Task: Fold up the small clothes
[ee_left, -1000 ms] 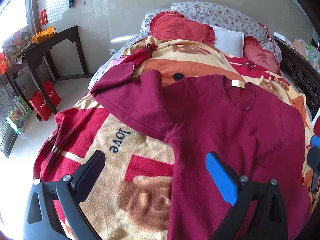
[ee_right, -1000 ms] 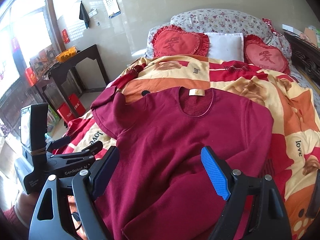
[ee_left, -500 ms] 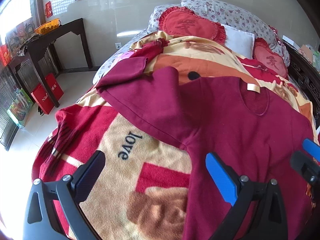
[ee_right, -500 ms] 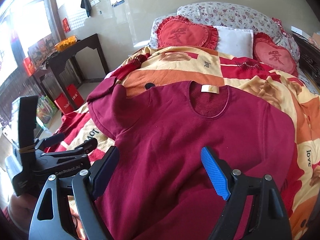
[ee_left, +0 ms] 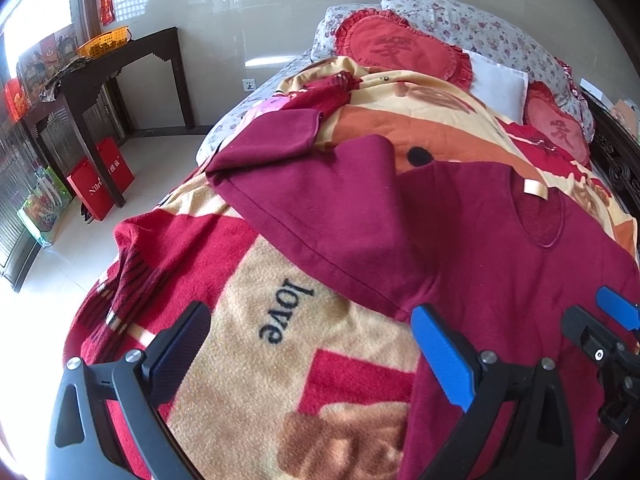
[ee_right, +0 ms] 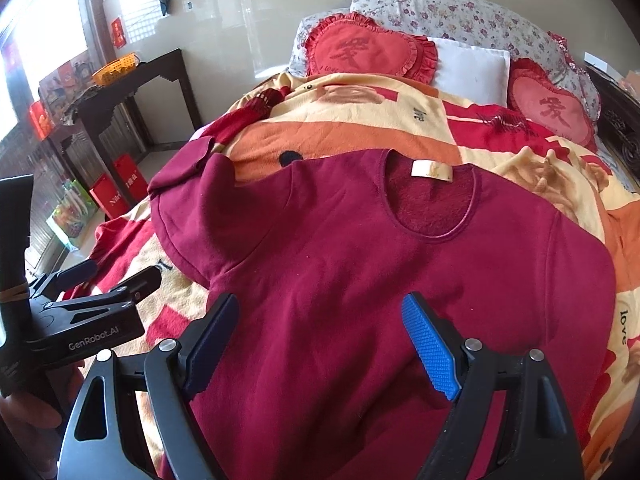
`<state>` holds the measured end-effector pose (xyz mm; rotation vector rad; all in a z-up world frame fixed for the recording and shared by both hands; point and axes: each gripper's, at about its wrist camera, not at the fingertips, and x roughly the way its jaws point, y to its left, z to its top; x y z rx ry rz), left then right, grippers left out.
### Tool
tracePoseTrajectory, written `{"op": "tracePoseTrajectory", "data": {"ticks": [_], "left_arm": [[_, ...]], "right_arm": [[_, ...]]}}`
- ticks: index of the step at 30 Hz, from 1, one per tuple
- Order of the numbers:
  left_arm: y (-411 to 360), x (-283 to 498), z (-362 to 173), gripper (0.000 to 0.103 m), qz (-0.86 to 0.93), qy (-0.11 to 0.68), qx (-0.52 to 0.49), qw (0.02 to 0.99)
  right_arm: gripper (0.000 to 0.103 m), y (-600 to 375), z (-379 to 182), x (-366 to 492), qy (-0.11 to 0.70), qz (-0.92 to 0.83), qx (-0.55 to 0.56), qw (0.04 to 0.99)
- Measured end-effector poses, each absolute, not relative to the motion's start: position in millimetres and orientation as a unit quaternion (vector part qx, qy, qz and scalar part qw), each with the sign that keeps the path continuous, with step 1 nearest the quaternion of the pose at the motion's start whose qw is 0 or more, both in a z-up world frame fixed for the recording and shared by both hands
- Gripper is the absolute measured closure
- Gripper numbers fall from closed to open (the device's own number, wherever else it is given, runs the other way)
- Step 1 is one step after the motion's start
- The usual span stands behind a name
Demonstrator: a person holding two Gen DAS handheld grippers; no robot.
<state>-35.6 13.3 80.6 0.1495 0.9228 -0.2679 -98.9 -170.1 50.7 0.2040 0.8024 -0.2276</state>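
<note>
Both grippers' fingers [ee_right: 430, 344] above shirt [ee_right: 360, 264]

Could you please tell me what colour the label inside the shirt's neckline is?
The label is pale cream, against the maroon shirt; the right wrist view shows it best.

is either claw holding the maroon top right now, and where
Nothing is held. The left claw and right claw are both open above the maroon sweatshirt, with no cloth between their fingers.

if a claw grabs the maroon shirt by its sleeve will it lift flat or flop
Likely flop: the maroon shirt drapes softly and its sleeve already lies creased. Its fleecy lining suggests some weight, and it may cling to the fuzzy blanket.
</note>
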Motion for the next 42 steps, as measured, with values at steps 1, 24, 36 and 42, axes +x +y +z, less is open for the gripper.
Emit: {"op": "tracePoseTrajectory", "data": {"ticks": [1, 24, 36, 42], "left_arm": [[14.3, -33.7, 79.6, 0.001, -0.128, 0.445, 0.071, 0.884], [47.4, 35.8, 38.2, 0.001, -0.068, 0.493, 0.021, 0.867], [48.7, 43.5, 23.2, 0.001, -0.072, 0.499, 0.016, 0.863], [50.0, 47.2, 19.6, 0.001, -0.062, 0.503, 0.019, 0.862]], "right_arm": [[0.036, -170.0, 49.3, -96.1, 0.391, -0.111, 0.099, 0.908], [0.060, -139.1, 62.9, 26.7, 0.397, 0.051, 0.153, 0.904], [0.060, -102.8, 18.5, 163.3, 0.459, 0.092, 0.186, 0.864], [0.086, -97.2, -4.1, 201.4, 0.465, 0.078, 0.195, 0.860]]}}
